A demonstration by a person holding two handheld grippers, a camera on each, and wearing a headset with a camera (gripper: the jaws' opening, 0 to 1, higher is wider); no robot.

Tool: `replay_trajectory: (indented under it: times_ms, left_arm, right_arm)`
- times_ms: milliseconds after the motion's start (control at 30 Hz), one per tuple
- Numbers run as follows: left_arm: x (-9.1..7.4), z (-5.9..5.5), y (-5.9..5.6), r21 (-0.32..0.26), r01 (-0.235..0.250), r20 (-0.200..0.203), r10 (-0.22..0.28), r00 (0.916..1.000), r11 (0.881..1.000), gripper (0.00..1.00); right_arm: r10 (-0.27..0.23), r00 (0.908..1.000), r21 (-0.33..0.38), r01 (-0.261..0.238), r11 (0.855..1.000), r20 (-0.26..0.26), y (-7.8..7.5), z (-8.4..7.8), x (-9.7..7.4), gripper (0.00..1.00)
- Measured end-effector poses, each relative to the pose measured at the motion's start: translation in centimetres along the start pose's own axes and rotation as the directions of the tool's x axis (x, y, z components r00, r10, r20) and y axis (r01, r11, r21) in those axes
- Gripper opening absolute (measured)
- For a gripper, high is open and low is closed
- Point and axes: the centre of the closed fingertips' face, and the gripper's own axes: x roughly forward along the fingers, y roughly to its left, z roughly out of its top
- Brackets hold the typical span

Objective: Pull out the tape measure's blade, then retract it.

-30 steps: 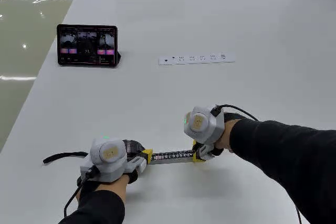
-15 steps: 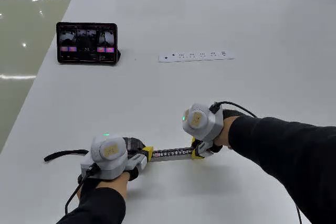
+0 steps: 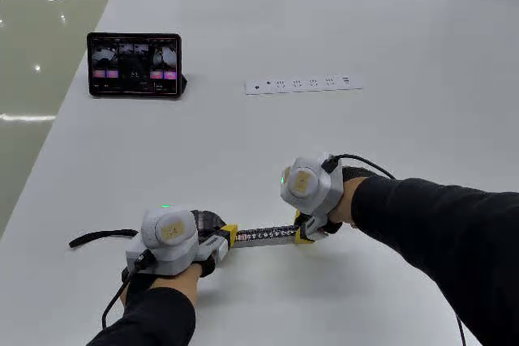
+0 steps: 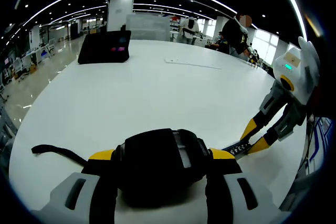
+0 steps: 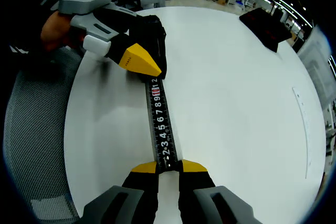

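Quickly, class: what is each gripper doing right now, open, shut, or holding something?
Left gripper: shut on the tape measure's case.
Right gripper: shut on the end of the blade.

Wide white matte tabletop (image 3: 340,30) stretches away. On its far left a black rectangular tablet (image 3: 135,65) stands propped up, screen lit with small camera feeds and pink buttons. To its right, well apart, a flat white power strip (image 3: 303,85) lies on the table. Off the left edge, glossy pale-green floor (image 3: 40,38) throws back ceiling lights. In the left gripper view, people (image 4: 231,32) stand beyond the far end.
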Motion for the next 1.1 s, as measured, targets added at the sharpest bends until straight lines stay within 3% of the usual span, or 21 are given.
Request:
replay_trajectory:
  times_ms: [1100]
  left_arm:
    - [-0.13, 0.13, 0.02, 0.005, 0.033, 0.011, -0.033, 0.9994, 0.999, 0.64]
  right_arm:
    - [0.025, 0.9993, -0.008, -0.025, 1.0, 0.029, 0.22, 0.89, 0.35, 0.1]
